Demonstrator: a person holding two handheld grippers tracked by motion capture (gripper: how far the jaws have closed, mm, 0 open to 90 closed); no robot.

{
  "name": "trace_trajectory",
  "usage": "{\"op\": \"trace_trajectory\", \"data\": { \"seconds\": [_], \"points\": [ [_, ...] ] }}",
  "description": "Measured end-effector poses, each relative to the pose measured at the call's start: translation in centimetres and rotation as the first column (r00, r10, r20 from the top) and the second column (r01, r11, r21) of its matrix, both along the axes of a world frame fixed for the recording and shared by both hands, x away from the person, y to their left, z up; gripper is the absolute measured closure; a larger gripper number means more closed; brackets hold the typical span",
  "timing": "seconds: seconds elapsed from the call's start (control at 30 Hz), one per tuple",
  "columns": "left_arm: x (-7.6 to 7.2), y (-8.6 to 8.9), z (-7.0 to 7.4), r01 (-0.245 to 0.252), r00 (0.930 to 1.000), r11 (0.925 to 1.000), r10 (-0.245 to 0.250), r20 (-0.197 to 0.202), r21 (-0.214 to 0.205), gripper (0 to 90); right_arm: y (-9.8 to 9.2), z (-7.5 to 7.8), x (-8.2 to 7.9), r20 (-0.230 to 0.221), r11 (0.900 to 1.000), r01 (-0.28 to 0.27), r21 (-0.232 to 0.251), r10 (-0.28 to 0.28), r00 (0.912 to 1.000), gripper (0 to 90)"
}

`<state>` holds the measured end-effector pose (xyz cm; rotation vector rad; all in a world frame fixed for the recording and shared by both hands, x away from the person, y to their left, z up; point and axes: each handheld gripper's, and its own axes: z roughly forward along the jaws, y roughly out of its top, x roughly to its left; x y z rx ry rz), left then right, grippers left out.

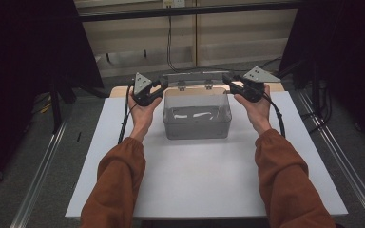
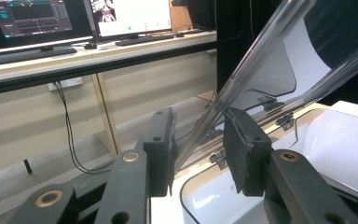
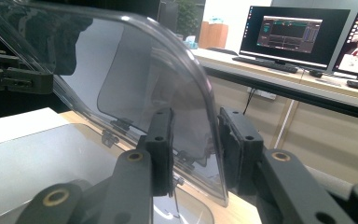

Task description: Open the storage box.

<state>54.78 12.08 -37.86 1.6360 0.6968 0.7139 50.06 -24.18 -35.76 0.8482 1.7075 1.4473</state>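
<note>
A clear plastic bin [image 1: 197, 129] stands on the white table top [image 1: 204, 180] with its hinged clear lid [image 1: 195, 77] swung up at the back. My left gripper [image 1: 162, 85] holds the lid's left end, and my right gripper [image 1: 226, 80] holds its right end. In the left gripper view the lid's rim [image 2: 261, 51] runs down between the jaws of the left gripper [image 2: 198, 149] and fills the gap. In the right gripper view the lid's rounded corner [image 3: 135, 60] sits between the jaws of the right gripper [image 3: 196, 144]. Pale, thin items [image 1: 194, 114] lie in the bin.
The white top lies on a wooden table whose edge [image 1: 119, 90] shows at the back. Black cables [image 1: 169, 42] hang behind it. A desk with monitors [image 2: 32, 18] and keyboards stands beyond. Metal rails [image 1: 43, 166] run along both sides of the table.
</note>
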Motion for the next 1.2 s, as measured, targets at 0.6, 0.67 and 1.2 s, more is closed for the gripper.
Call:
{"op": "trace_trajectory", "data": {
  "seconds": [0.6, 0.67, 1.2],
  "points": [
    [0.9, -0.9, 0.5, 0.011, 0.9998, 0.9981, -0.012, 0.014, 0.061, 67.6, -0.3, -0.7, 1.8, -0.028, 0.9998, 0.013, -0.018, -0.014, 0.9995, 60.7],
    [0.9, -1.0, 0.6, 0.008, 0.9998, 0.9980, -0.009, 0.016, 0.063, 67.8, -0.2, -1.0, 2.0, -0.032, 0.9996, 0.012, -0.024, -0.013, 0.9994, 60.9],
    [1.7, -1.0, 0.6, -0.002, 0.9998, 0.9986, 0.001, 0.021, 0.052, 69.8, -0.5, -2.7, 4.0, -0.076, 0.9990, 0.022, -0.039, -0.025, 0.9968, 61.1]
  ]
}}
